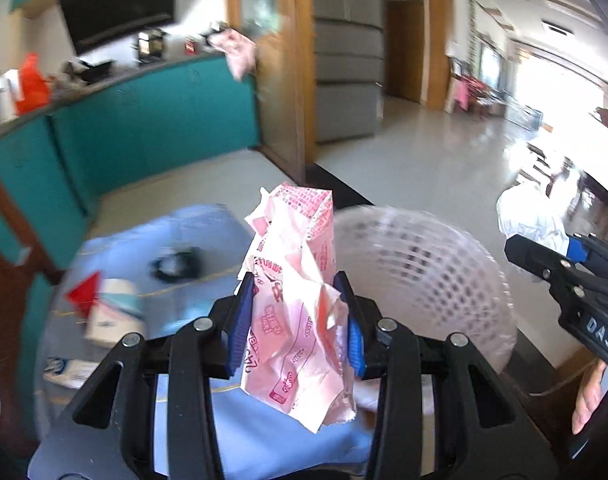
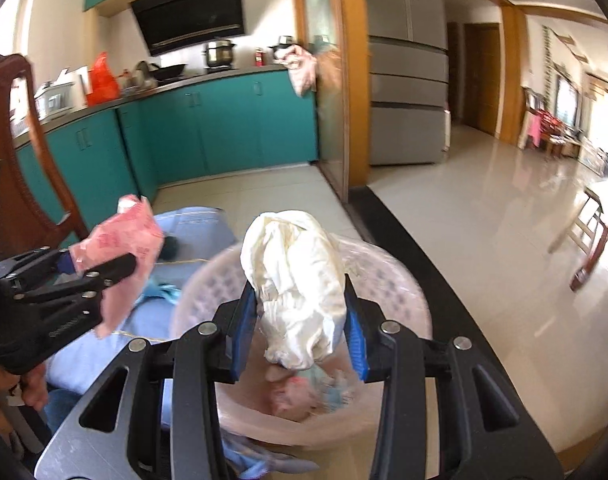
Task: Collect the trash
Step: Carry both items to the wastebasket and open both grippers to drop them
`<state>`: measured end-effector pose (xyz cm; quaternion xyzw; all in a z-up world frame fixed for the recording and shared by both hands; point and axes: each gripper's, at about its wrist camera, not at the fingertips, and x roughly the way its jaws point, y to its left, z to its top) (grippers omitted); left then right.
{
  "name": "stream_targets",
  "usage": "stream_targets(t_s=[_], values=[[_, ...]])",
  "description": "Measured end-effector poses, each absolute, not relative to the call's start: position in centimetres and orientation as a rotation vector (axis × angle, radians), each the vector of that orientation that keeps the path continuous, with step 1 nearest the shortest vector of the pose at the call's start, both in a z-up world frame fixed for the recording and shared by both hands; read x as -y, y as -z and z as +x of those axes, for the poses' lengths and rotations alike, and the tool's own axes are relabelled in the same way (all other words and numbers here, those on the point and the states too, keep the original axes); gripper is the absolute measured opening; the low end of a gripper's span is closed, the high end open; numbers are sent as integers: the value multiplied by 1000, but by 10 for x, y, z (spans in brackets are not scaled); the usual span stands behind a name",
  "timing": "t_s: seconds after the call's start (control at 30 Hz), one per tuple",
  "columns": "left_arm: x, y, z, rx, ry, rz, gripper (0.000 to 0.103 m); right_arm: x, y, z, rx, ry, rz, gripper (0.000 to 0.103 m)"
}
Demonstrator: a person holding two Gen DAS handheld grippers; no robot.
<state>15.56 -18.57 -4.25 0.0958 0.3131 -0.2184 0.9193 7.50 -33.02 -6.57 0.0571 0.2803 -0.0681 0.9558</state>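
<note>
So the left gripper [image 1: 296,320] is clamped on a crumpled pink wrapper [image 1: 296,300] with red print, blue pads pressing it from both sides, and the thing sticks up tall between the fingers. It's held up above the table [image 1: 264,420], which has a light blue cloth on it. Just to its right is a white lattice trash basket [image 1: 423,264] with a clear liner.

The right gripper [image 2: 302,316] is squeezed onto a wad of white crumpled paper [image 2: 296,276], hanging right over the basket's mouth. Down inside the basket you can make out some pinkish and bluish trash [image 2: 304,392] already sitting at the bottom, pretty blurry though.

Back on the table there's more stuff left: a small carton [image 1: 112,312] with a red triangular bit next to it, and a dark blob [image 1: 176,264] I can't identify. Teal kitchen cabinets [image 2: 208,128] and a grey fridge [image 2: 407,80] behind it all.
</note>
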Motion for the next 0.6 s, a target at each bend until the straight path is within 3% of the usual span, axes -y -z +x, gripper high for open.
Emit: stream_targets(t_s=[0.17, 0.2, 0.27, 0.3, 0.33, 0.6], values=[[234, 61, 172, -701, 556, 217, 41, 354, 75, 71, -589, 192, 144, 40], [242, 65, 175, -707, 583, 219, 45, 357, 77, 71, -592, 202, 150, 40], [252, 70, 174, -707, 615, 221, 67, 362, 81, 72, -599, 217, 158, 40], [253, 72, 174, -696, 608, 225, 87, 364, 81, 73, -601, 220, 163, 40], [251, 73, 175, -680, 583, 225, 90, 365, 83, 74, -605, 221, 170, 40], [184, 67, 190, -685, 336, 180, 90, 349, 96, 96, -642, 173, 158, 46]])
